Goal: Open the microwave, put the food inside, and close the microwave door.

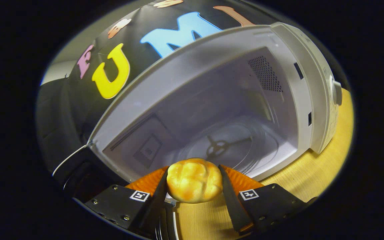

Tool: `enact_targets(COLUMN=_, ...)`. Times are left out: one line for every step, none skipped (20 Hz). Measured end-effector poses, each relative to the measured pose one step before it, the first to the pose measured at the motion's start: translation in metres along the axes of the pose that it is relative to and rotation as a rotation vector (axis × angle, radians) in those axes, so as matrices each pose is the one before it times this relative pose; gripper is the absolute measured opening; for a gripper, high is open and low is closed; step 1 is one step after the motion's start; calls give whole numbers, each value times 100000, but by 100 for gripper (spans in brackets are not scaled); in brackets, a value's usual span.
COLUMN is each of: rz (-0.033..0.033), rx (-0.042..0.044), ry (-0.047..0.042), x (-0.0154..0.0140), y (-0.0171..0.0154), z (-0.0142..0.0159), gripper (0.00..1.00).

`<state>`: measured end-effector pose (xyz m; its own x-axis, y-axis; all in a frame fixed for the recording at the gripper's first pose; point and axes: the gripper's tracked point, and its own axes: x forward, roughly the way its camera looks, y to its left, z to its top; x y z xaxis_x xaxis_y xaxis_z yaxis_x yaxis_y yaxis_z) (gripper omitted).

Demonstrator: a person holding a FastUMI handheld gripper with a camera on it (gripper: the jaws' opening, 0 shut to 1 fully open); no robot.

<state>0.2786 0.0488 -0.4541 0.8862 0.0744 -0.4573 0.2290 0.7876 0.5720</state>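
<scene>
Microwave (288, 50) stands open on the wooden table (315, 173), with its glass turntable (232, 146) bare inside. Just in front of the microwave's opening, the gripper (193, 181) squeezes a golden bread roll (194, 180) between both fingers. This looks like the putting-in step. Next, the roll should go forward onto the turntable, then the fingers let go.

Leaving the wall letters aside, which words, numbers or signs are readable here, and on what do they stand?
Microwave control panel: faint marks, too blurred to read.
Gripper: two square coded markers, patterns without words; its jaws press the bread roll from both sides.
No text is readable.
</scene>
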Motion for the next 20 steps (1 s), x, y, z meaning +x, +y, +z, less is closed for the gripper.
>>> enact_targets(rz=-739, rx=2040, ry=-2000, x=710, y=199, z=274, gripper=83)
enact_targets(rz=-1135, rx=676, ry=-2214, x=466, y=54, z=395, gripper=83)
enact_targets(rz=88, rx=860, ry=-1551, x=473, y=243, z=111, gripper=83)
enact_targets(rz=1247, rx=1841, ry=-119, x=451, y=428, z=-195, gripper=82)
enact_targets(rz=1104, rx=2934, ry=1310, x=230, y=427, z=-475, gripper=82)
enact_targets(rz=1140, rx=3600, ry=1119, x=328, y=256, z=-358, gripper=84)
enact_targets(rz=443, rx=3029, ry=42, x=243, y=230, z=-170, gripper=85)
enact_targets(rz=1099, rx=1877, ry=-1129, x=206, y=319, z=242, gripper=89)
enact_targets(rz=-609, rx=464, ry=-2614, x=227, y=102, z=510, gripper=90)
enact_targets(rz=-1317, rx=-1068, ry=-2457, x=297, y=-175, z=606, gripper=92)
enact_targets(rz=-530, rx=-480, ry=-2235, x=289, y=-319, z=439, gripper=93)
enact_targets(rz=-327, rx=862, ry=-518, x=245, y=-345, z=200, gripper=94)
enact_targets(rz=-472, rx=2425, ry=532, x=176, y=-270, z=28, gripper=94)
enact_targets(rz=276, rx=1753, ry=-1087, x=-15, y=-30, z=399, gripper=96)
enact_targets(rz=-1350, rx=646, ry=-4236, x=-307, y=-147, z=628, gripper=97)
enact_targets(rz=-830, rx=171, ry=-5960, x=-384, y=3, z=1067, gripper=97)
enact_targets(rz=-340, rx=-101, ry=-5395, x=-527, y=14, z=1278, gripper=97)
enact_targets(rz=765, rx=774, ry=-4015, x=-373, y=272, z=1032, gripper=97)
enact_targets(rz=839, rx=742, ry=-296, x=-326, y=285, z=336, gripper=97)
enact_targets(rz=298, rx=649, ry=1709, x=-374, y=114, z=61, gripper=96)
